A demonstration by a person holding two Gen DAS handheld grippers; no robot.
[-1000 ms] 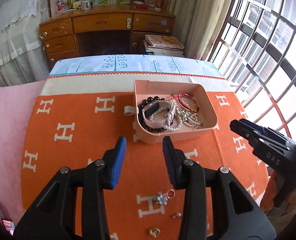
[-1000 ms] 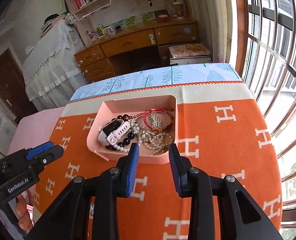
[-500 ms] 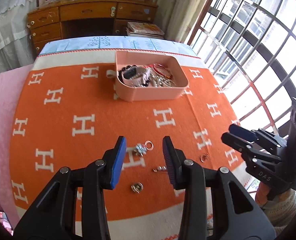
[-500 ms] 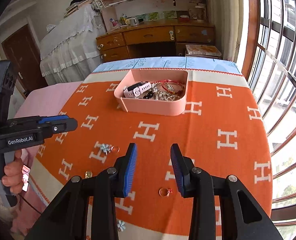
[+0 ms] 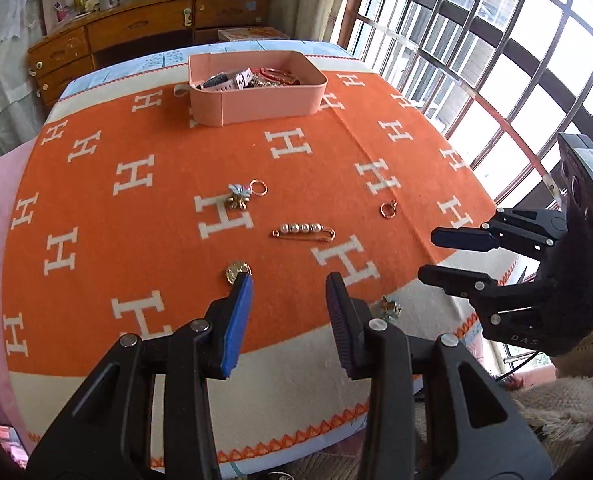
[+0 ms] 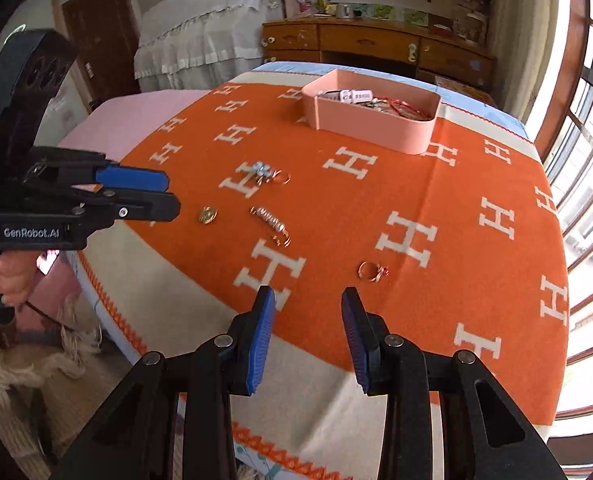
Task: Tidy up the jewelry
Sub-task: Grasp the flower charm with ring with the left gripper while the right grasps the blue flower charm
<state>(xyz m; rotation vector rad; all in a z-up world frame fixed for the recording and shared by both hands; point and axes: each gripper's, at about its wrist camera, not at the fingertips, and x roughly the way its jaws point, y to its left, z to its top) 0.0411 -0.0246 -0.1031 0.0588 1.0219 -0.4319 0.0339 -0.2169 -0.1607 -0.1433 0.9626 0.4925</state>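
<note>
A pink tray [image 5: 256, 100] [image 6: 376, 128] with a watch, beads and bracelets stands at the far side of the orange cloth. Loose pieces lie nearer: a pearl pin [image 5: 302, 231] [image 6: 270, 220], a gold round brooch [image 5: 237, 270] [image 6: 207, 215], a blue charm with a ring [image 5: 242, 193] [image 6: 264, 174], a small ring [image 5: 388, 209] [image 6: 372, 271], and a small piece [image 5: 390, 307] at the cloth's white border. My left gripper [image 5: 288, 292] is open and empty, just short of the brooch. My right gripper [image 6: 308, 304] is open and empty, near the small ring.
The table [image 5: 296, 380] is covered by an orange cloth with white H marks; its front edge is just below both grippers. A wooden desk [image 5: 144, 36] stands behind. Barred windows [image 5: 476, 40] run along the right. A white-covered bed [image 6: 200, 48] stands at left.
Both grippers have pulled back from the pink tray toward the table's front edge. The loose pieces now lie in front of them. Both stay open.
</note>
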